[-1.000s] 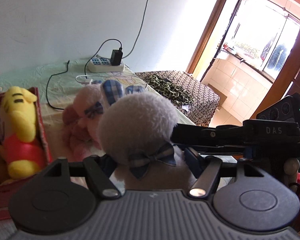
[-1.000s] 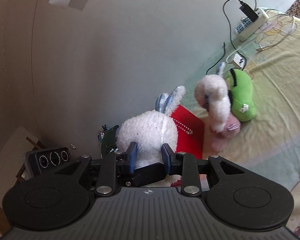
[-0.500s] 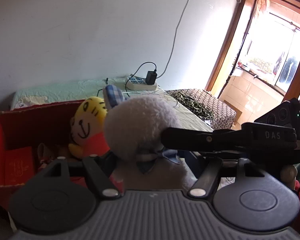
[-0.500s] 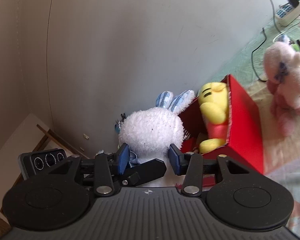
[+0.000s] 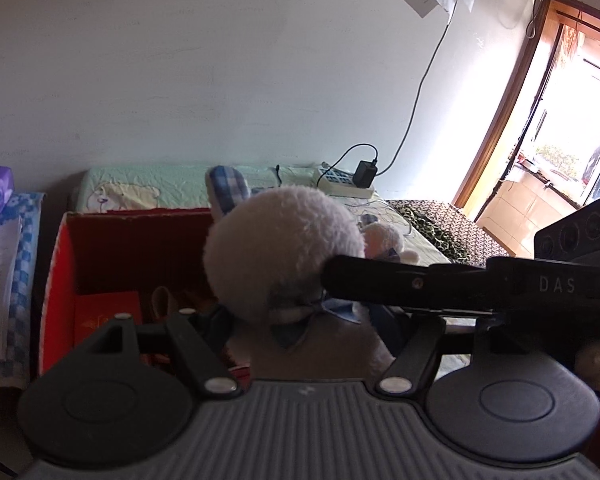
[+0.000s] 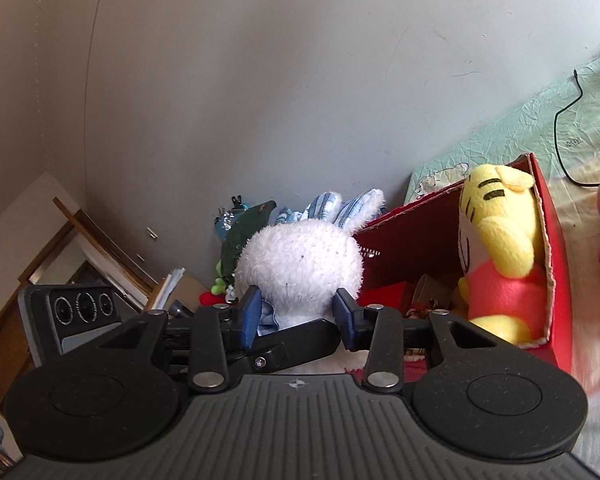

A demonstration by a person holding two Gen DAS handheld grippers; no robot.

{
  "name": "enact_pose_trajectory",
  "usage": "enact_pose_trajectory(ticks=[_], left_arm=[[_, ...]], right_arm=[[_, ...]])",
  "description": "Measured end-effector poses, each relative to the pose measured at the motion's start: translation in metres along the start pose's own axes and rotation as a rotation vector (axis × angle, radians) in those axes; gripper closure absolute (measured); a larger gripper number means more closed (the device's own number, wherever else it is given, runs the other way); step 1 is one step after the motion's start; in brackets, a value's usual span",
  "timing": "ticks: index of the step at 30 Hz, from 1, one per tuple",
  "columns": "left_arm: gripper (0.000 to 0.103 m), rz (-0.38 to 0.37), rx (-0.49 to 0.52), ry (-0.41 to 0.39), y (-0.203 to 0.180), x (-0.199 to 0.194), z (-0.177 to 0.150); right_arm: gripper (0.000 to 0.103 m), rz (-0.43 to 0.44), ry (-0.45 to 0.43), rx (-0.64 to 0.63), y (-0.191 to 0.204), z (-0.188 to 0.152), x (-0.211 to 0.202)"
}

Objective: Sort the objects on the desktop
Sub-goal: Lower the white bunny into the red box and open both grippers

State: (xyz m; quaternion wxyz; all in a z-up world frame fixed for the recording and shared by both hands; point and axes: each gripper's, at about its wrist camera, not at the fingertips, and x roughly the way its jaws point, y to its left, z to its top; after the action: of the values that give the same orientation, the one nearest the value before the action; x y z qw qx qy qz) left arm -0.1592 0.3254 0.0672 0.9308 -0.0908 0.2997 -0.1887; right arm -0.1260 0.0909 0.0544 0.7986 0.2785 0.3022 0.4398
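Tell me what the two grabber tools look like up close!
Both are black plastic. Each has a ribbed body with two round discs, silver screws and slanted link bars. The right gripper has blue pads on its fingers. Its side, seen beyond the left gripper, reads "DAS" in white, next to a block with three round lenses.

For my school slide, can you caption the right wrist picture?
Both hand-held grippers clasp a white bunny beside the red box.

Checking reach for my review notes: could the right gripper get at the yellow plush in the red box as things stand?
Probably not: the right gripper is shut on the white bunny, so its jaws are occupied, though the yellow plush sits exposed in the open red box.
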Motion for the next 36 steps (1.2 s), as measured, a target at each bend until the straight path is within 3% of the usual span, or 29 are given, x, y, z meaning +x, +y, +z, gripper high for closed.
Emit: enact_pose_trajectory(ticks=[3,14,20,23,27,36], left_arm=[[0.030,0.045,0.009,0.015,0.014,0.009,0.003],[0.030,0.191,-0.086,0.104,0.088,0.044,0.005],[0.030,0.244,-0.148,0.144,0.111,0.055,0.000],[0.030,0.289,-0.111,0.153,0.108,0.059,0.000],[0.028,0.324,-0.052,0.173,0.103,0.064,-0.002],[0.029,0.348,-0.020,0.172,0.097,0.057,-0.006]], right_arm=[[0.062,-0.022,0.023,0.027,-0.003,0.003,0.018],[0.066,-0.023,0.149,0.316,-0.047,-0.004,0.094],[0.067,-0.047,0.197,0.301,-0.049,-0.006,0.118],[0.069,-0.068,0.194,0.295,-0.053,-0.005,0.118],[0.078,-0.165,0.207,0.172,-0.044,-0.002,0.121],[0.078,-0.105,0.280,0.203,-0.053,0.002,0.127]])
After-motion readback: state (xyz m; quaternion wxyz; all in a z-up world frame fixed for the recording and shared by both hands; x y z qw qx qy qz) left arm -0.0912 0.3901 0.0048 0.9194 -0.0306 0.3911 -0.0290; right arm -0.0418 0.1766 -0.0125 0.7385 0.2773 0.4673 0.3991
